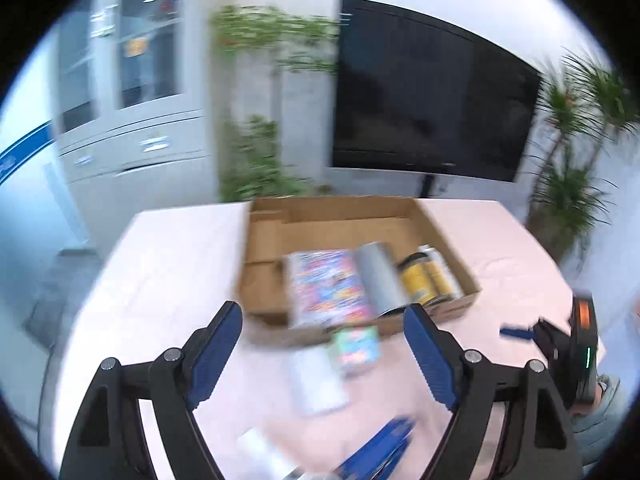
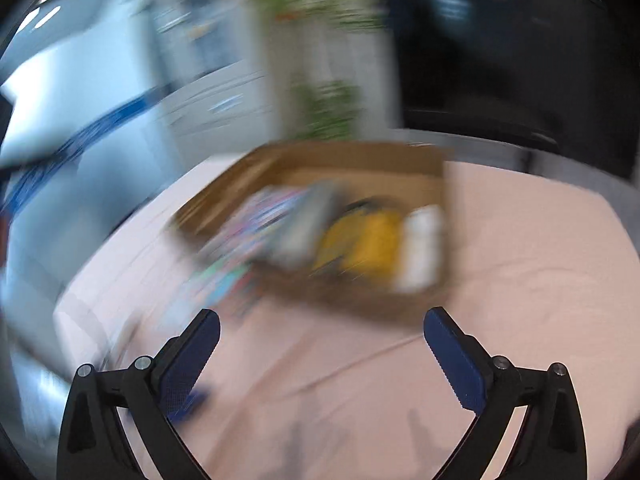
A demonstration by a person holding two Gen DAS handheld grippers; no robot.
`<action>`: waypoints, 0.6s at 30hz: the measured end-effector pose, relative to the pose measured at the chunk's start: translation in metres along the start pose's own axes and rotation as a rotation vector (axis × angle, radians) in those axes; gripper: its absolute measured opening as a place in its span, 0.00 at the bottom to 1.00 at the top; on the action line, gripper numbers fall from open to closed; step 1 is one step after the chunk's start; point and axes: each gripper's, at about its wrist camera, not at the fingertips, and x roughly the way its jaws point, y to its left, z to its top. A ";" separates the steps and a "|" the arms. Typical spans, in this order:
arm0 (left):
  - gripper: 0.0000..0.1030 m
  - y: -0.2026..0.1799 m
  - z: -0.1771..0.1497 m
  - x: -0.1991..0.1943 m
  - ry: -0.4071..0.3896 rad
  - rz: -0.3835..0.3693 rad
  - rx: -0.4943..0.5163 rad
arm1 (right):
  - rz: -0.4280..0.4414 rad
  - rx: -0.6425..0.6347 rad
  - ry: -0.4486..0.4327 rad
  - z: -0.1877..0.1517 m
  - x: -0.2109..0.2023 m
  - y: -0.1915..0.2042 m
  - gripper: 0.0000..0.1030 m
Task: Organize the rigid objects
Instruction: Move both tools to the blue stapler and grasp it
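An open cardboard box (image 1: 344,212) sits on the pink-covered table (image 1: 168,272). It holds a colourful flat pack (image 1: 328,284), a grey cylinder (image 1: 380,276), a yellow can (image 1: 416,276) and a white bottle (image 1: 440,268). In front of the box lie a small colourful box (image 1: 358,346), a white box (image 1: 316,380), a blue object (image 1: 384,448) and a white cylinder (image 1: 264,456). My left gripper (image 1: 324,320) is open and empty above these. My right gripper (image 2: 322,328) is open and empty, short of the box (image 2: 360,160); that view is blurred. It also shows in the left wrist view (image 1: 576,336).
A large black screen (image 1: 428,92) stands behind the table. Potted plants (image 1: 576,152) stand at the right and greenery (image 1: 256,160) behind the box. A grey cabinet (image 1: 132,92) is at the left. The floor drops off at the table's left edge.
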 end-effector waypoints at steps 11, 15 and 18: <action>0.79 0.017 -0.137 0.012 0.153 -0.240 -0.195 | 0.213 -0.717 0.178 -0.063 0.086 0.165 0.94; 0.79 0.006 -0.171 0.044 0.222 -0.332 -0.269 | 0.138 -0.857 0.204 -0.080 0.113 0.185 0.81; 0.79 0.006 -0.176 0.054 0.226 -0.359 -0.308 | 0.132 -0.823 0.220 -0.078 0.123 0.186 0.78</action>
